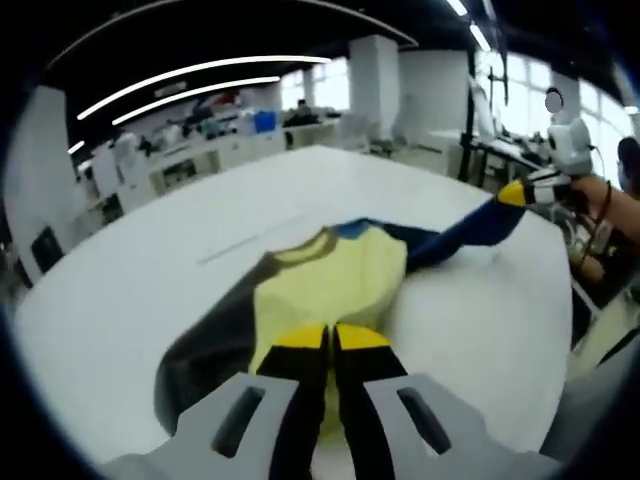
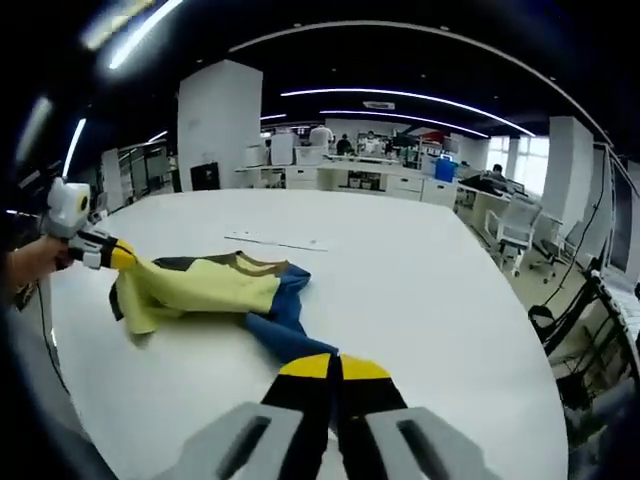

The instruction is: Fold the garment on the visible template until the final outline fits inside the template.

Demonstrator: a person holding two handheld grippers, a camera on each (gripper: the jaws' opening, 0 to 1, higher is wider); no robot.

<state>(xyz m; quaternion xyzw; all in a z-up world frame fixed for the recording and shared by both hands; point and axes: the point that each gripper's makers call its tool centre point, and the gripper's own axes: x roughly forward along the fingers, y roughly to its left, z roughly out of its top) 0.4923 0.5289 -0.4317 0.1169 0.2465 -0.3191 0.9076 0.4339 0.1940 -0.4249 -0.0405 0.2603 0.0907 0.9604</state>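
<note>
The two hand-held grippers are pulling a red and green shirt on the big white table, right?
Not quite. The shirt is yellow and blue with dark parts, not red and green. The right gripper view shows the yellow, blue and dark fabric shirt on the big white table, with the left hand-held gripper and the right hand-held gripper each shut on an end.

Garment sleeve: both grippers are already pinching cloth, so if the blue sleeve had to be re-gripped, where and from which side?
At its free cuff end. The blue sleeve runs out from the yellow garment straight toward the right gripper, which is shut on it. Come in low along the white table from that outer end. The left gripper is shut on the yellow body.
</note>
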